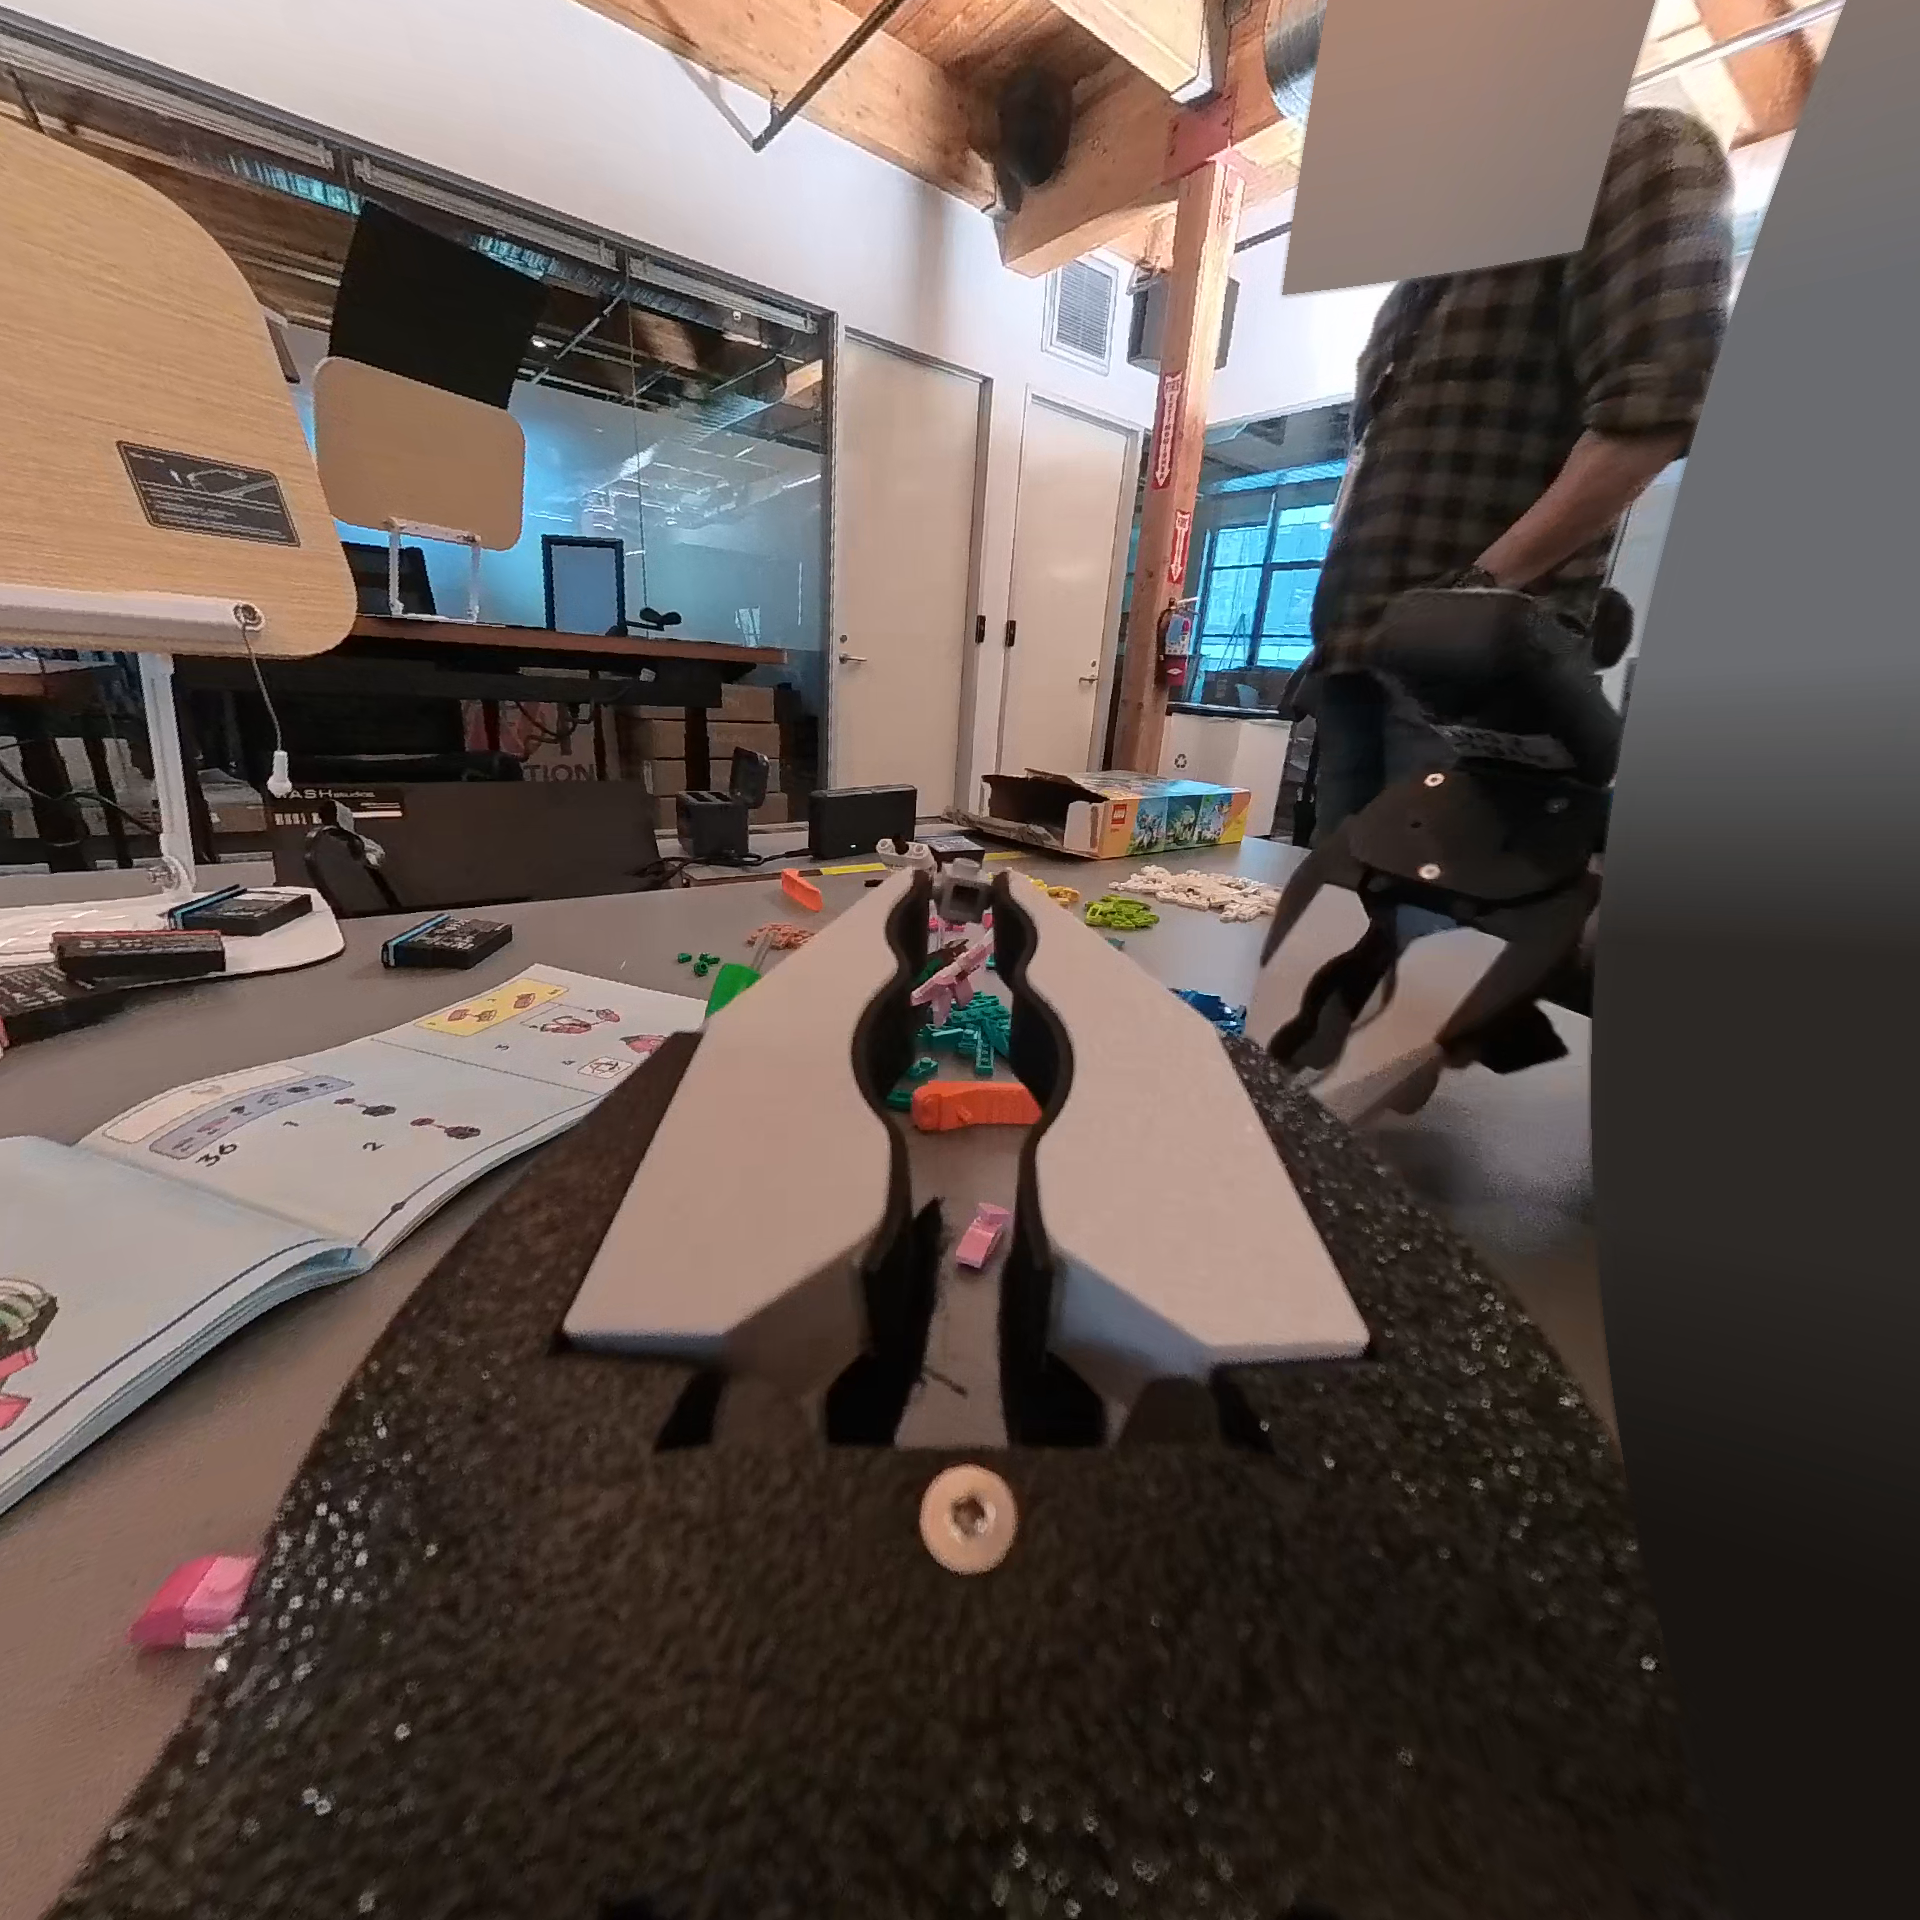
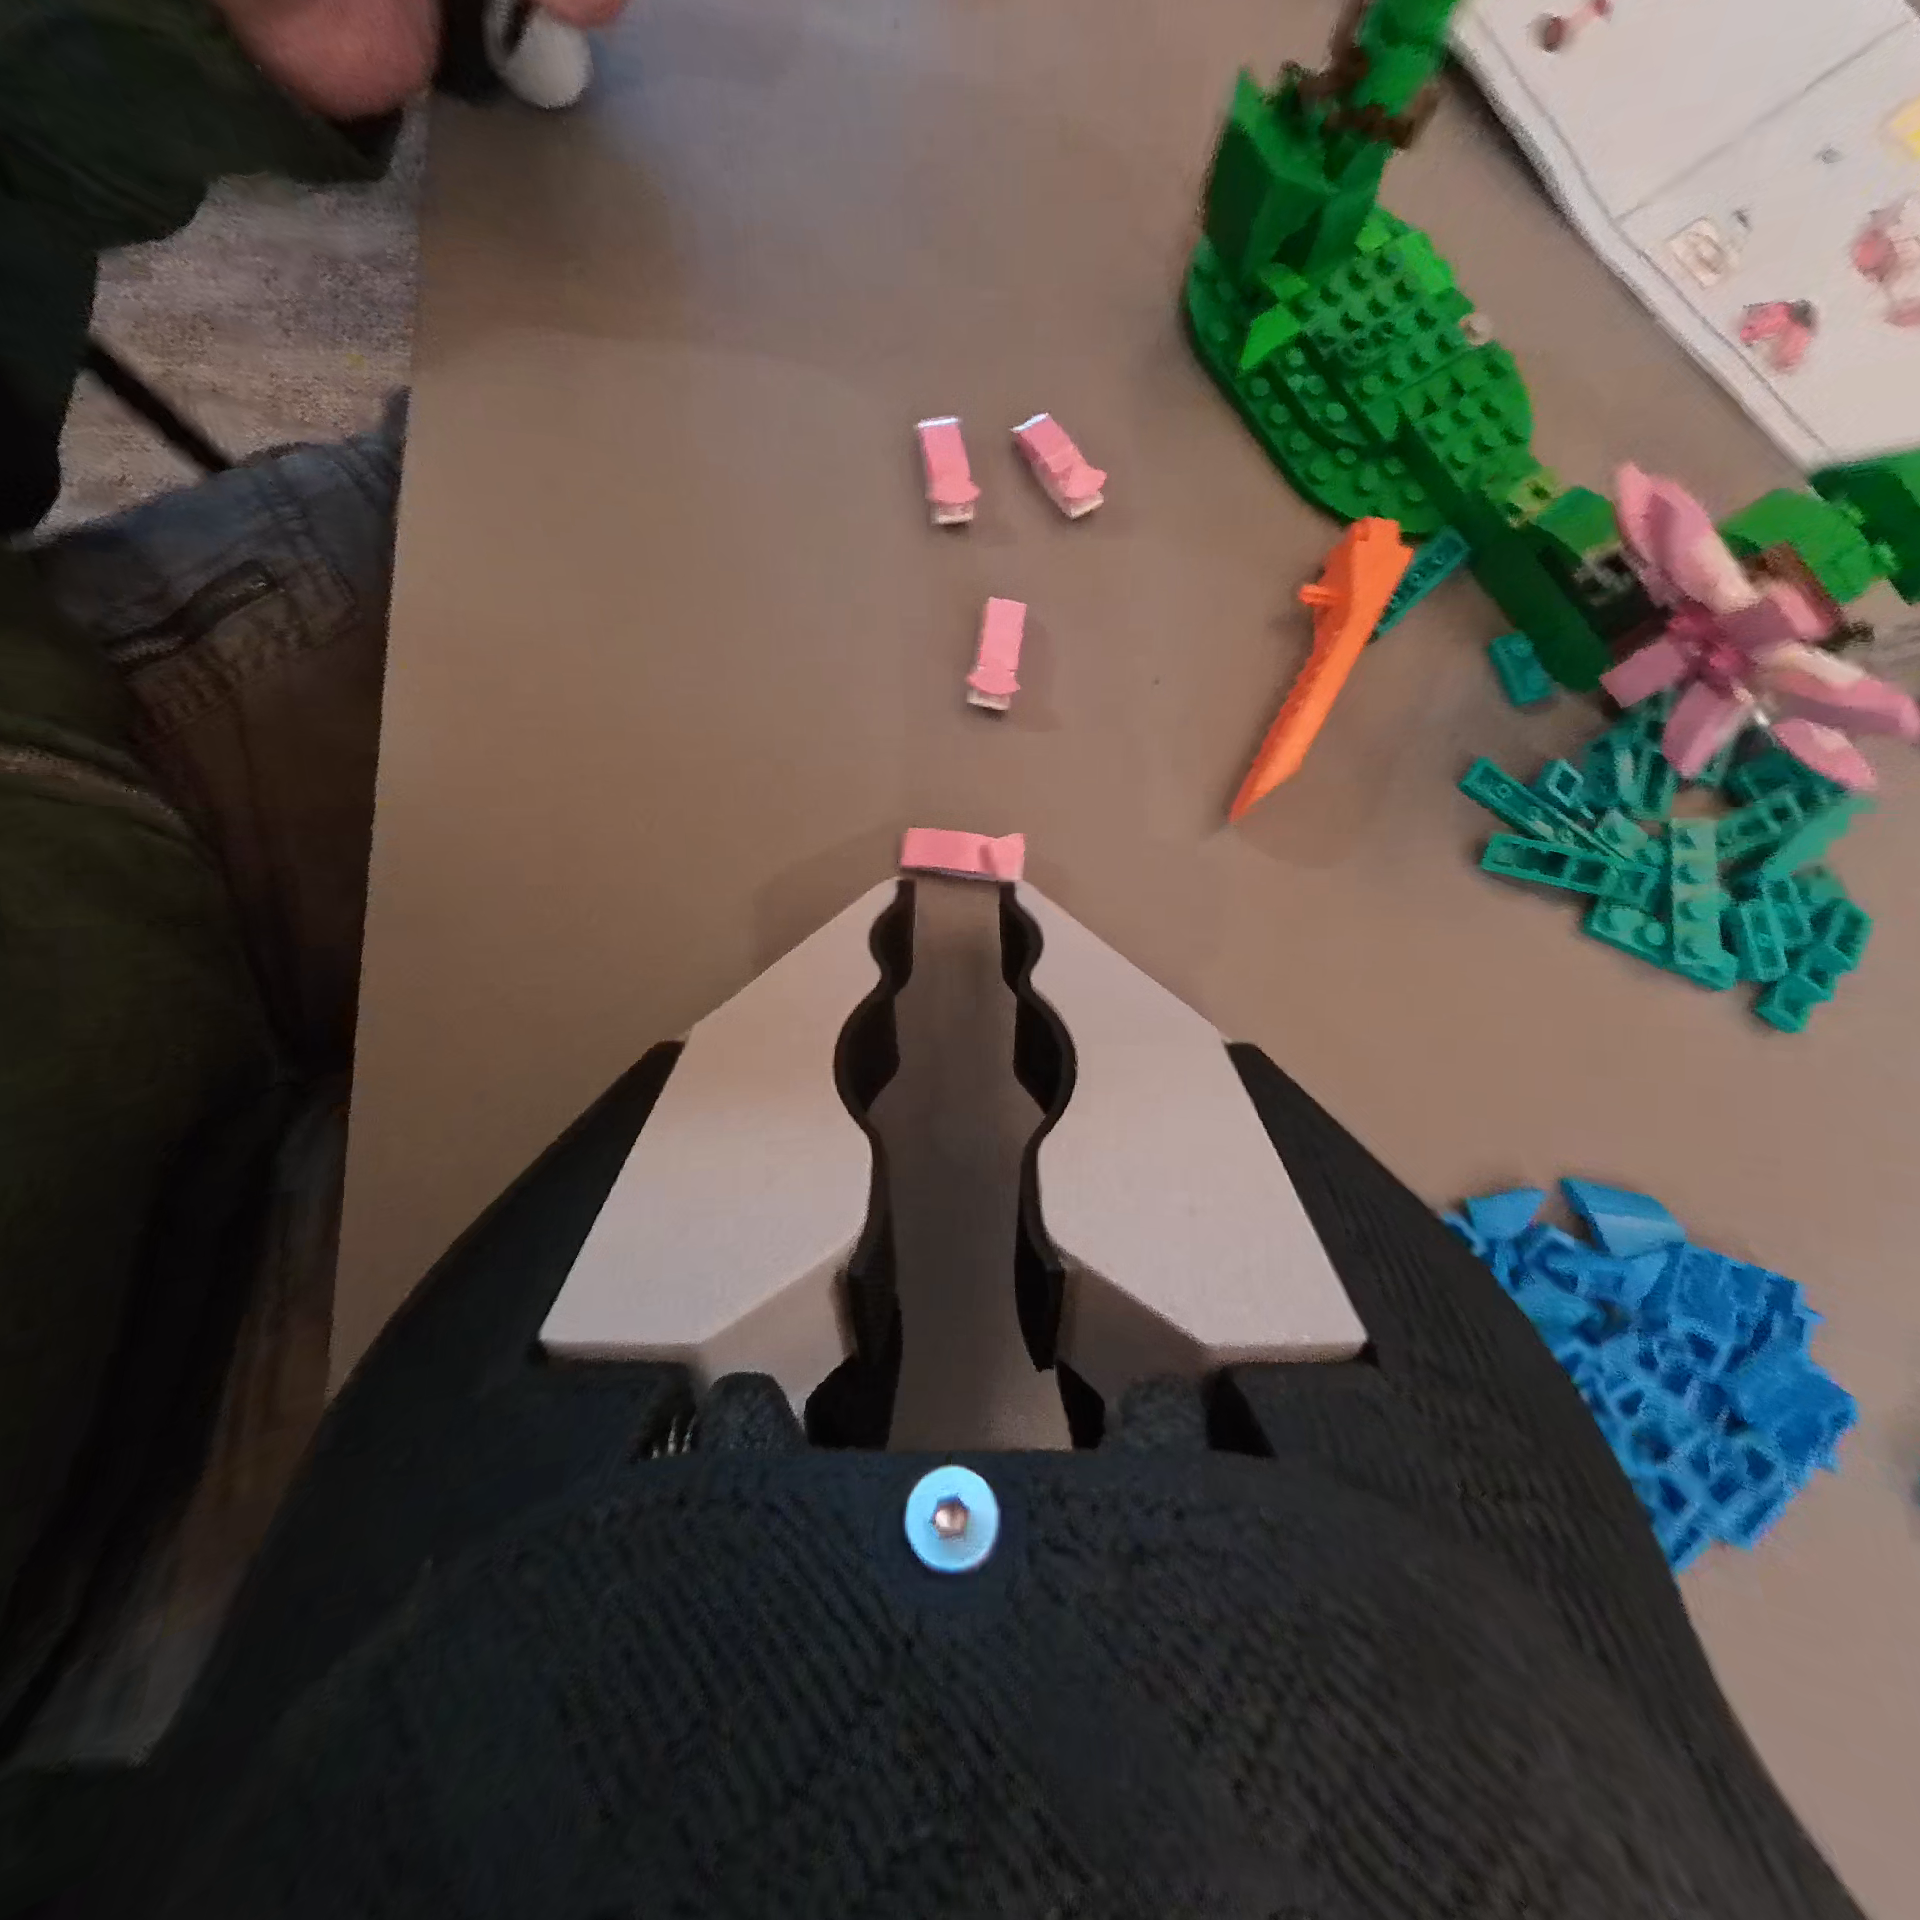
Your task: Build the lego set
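My left gripper (image 1: 959, 891) is nearly shut, with a small grey piece (image 1: 962, 894) pinched between its tips above the table. Through its gap I see the pink flower (image 1: 951, 977) and teal pieces (image 1: 966, 1029). My right gripper (image 2: 959, 883) is shut on a pink piece (image 2: 962, 852), held crosswise at its fingertips. It also shows in the left wrist view (image 1: 1371, 1049), lower right. Three more pink pieces (image 2: 997, 655) lie on the table ahead of it. The green build (image 2: 1361, 353) with the pink flower (image 2: 1745, 655) stands at the right.
An orange brick separator (image 2: 1320, 665), a teal pile (image 2: 1683, 883) and a blue pile (image 2: 1662, 1351) lie to the right. The open instruction booklet (image 1: 343, 1122) is at the left. Loose pink pieces (image 1: 982, 1236) lie near. The table edge and a person's legs (image 2: 187, 831) are left.
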Demonstrator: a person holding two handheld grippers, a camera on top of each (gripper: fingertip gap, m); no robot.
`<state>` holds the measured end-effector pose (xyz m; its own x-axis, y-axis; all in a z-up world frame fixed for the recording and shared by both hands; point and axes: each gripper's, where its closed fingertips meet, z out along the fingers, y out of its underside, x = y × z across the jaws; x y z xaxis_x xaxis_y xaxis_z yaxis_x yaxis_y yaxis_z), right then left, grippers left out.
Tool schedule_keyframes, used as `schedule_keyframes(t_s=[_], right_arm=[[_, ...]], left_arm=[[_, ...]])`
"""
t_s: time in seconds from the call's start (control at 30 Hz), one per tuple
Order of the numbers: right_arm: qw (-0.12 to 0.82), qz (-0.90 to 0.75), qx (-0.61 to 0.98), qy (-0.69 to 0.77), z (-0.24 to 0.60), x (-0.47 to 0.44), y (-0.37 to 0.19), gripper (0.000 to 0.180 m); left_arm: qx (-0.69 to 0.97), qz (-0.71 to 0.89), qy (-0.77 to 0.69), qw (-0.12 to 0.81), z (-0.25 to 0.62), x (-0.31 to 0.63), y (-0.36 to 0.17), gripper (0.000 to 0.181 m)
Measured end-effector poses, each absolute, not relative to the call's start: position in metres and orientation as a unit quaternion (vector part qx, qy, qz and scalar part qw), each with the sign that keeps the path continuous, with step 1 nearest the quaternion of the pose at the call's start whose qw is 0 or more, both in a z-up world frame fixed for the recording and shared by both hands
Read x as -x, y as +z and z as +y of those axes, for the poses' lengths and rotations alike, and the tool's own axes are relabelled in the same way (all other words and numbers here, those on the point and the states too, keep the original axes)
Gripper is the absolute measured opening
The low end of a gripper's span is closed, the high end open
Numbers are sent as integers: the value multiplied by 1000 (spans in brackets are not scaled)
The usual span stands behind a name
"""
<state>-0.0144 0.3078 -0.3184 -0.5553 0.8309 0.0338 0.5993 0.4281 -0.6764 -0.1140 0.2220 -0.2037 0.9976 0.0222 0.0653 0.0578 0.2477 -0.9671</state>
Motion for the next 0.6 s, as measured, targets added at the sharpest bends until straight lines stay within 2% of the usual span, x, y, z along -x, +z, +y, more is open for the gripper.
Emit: schedule_keyframes(t_s=[0.17,0.37,0.6], right_arm=[[136,-714,596,340,313,17,-312,11],[109,-708,615,329,299,9,-318,15],[105,-692,633,331,303,18,-327,17]], left_arm=[[622,-13,25,783,225,108,-206,9],[641,33,94,761,232,95,-212,9],[647,53,106,754,235,89,-215,9]])
